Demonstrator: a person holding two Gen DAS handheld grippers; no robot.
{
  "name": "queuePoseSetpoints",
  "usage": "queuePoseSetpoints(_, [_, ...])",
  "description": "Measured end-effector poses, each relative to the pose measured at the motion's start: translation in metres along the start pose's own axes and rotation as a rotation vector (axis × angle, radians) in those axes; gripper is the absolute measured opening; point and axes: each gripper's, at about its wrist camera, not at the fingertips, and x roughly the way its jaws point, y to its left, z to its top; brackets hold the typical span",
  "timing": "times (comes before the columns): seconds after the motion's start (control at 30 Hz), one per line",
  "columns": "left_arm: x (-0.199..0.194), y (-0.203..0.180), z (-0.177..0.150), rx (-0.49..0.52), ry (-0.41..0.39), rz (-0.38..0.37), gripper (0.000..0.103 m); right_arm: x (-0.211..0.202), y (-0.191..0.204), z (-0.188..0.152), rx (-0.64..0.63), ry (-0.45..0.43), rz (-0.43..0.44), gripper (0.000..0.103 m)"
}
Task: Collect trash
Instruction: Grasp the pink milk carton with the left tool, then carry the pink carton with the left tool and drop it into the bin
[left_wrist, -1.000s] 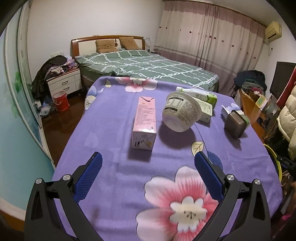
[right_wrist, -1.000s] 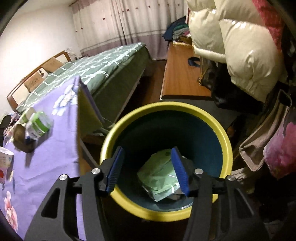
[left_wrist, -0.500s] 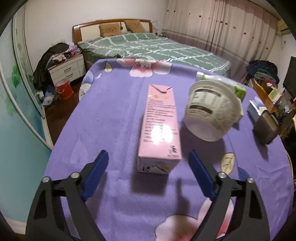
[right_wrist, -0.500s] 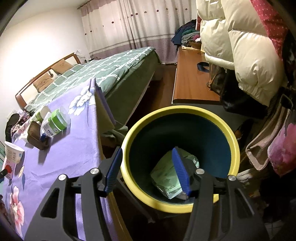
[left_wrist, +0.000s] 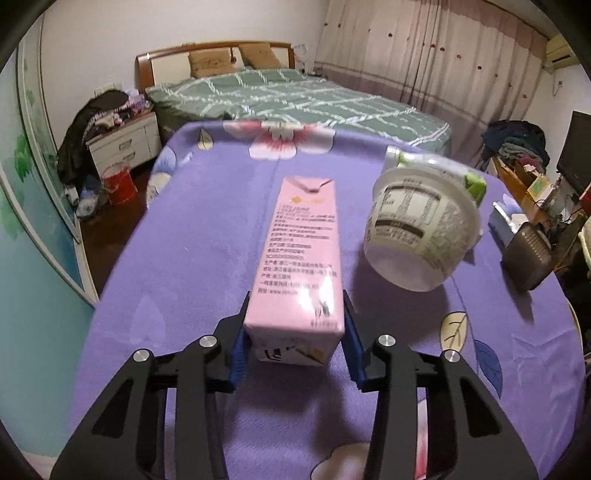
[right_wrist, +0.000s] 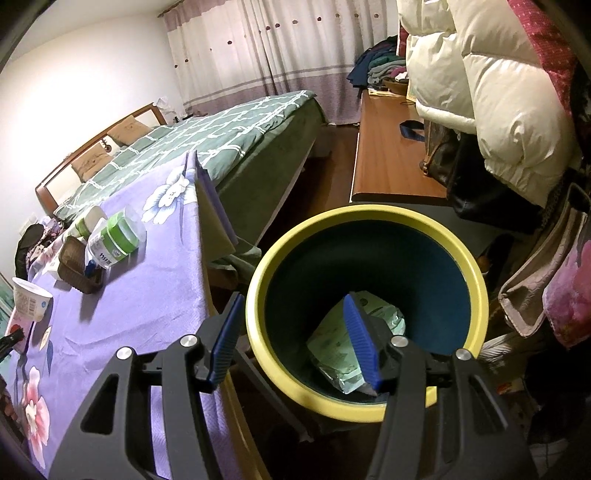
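Left hand-held gripper (left_wrist: 295, 341) clamped on near end of pink carton (left_wrist: 301, 258) on purple surface (left_wrist: 207, 251), right hand-held gripper (right_wrist: 295, 343) agape, empty, above yellow-rimmed bin (right_wrist: 476, 280)

Left gripper (left_wrist: 295, 334): matte black angular linkage arms with triangular cut-outs, four round silver screw heads, blue ribbed pads (left_wrist: 238, 352) lining the jaws. Right gripper (right_wrist: 293, 341): same black frame, four silver screws, long blue ribbed pads (right_wrist: 360, 341).
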Motion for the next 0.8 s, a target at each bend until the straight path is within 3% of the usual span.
queuePoseSetpoints(0.43, [-0.104, -0.014, 0.002, 0.101, -0.14, -0.017, 0.041, -0.008, 0.003, -0.004, 0.0, -0.007, 0.034, 0.053])
queuePoseSetpoints(0.8, [-0.161, -0.094, -0.009, 0.241, -0.182, -0.205, 0.041, -0.044, -0.018, -0.004, 0.027, -0.088, 0.028, 0.053])
